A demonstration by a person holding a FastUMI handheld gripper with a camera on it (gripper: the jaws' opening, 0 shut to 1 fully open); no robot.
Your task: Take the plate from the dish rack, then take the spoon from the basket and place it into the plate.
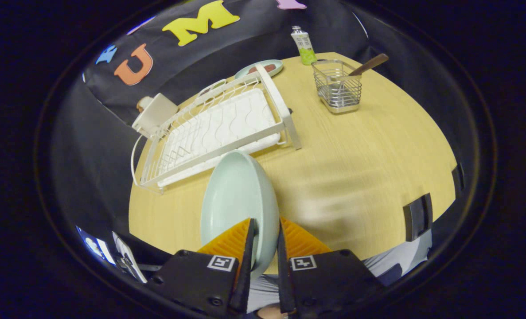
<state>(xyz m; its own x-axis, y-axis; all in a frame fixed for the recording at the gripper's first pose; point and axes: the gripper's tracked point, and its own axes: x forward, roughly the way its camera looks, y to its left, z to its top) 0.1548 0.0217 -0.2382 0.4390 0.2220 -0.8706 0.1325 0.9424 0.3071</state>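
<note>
Plate (238, 199) clamped edge-on in gripper (265, 239), lower centre of frame.
Both fingers press its rim; plate stands upright above the table (356, 177) (contact unclear), just in front of the white dish rack (218, 128). Spoon (369, 65) sits in the wire basket (338, 86), upper right.

pale green plate (236, 199) on edge, clamped in gripper (265, 232).
</note>
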